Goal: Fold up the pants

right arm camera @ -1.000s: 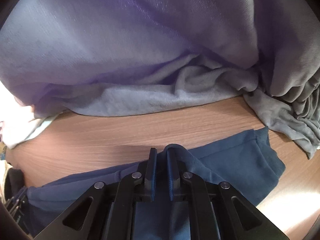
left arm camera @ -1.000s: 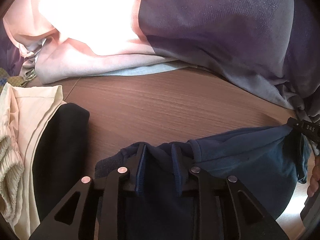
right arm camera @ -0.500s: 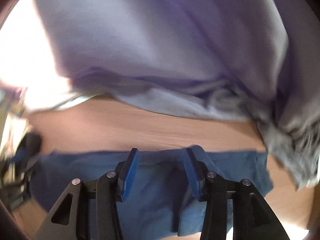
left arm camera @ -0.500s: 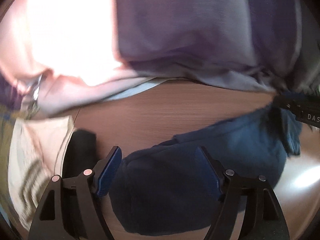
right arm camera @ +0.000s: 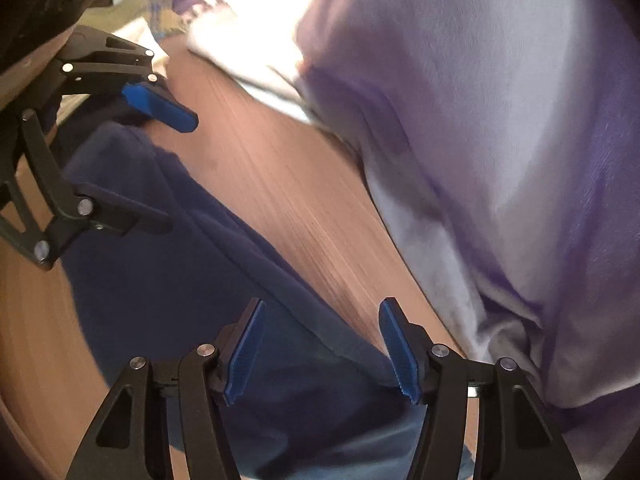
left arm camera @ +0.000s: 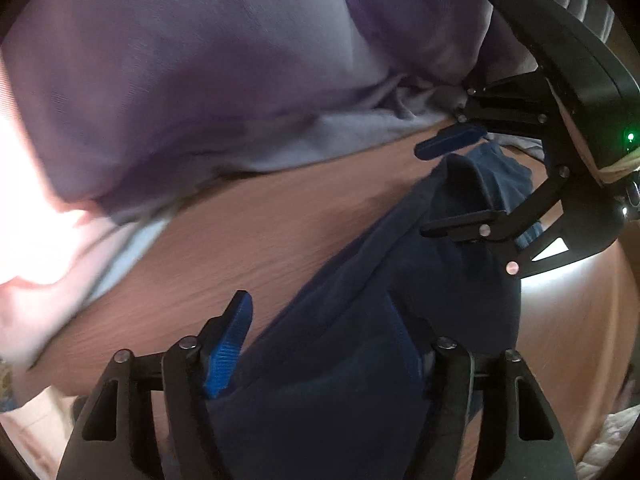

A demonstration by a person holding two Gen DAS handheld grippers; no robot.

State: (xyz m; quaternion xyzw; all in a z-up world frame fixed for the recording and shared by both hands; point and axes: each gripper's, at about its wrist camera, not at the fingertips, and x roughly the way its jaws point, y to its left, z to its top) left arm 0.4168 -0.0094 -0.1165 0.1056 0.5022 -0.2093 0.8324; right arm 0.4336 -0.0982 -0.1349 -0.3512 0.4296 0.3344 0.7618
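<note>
While over the blue pants (right arm camera: 168, 264) on the worktop (right arm camera: 280, 200), left claw (left arm camera: 332, 344) closing, right claw (right arm camera: 320, 344) opening, neither gripping.

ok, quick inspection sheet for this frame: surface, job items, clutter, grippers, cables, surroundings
Surface: wooden table, a bare strip between garments.
Job's things: dark blue pants lying bunched on the table.
Clutter: lilac garment pile along the far edge; pale pink cloth beside it.
Grippers: left gripper jaws apart and closing, pants fabric between them; right gripper jaws apart and opening, pads clear of the pants below.
Cables: nothing seen.
Surroundings: bright glare on the cloth; frames blurred, little else readable.
</note>
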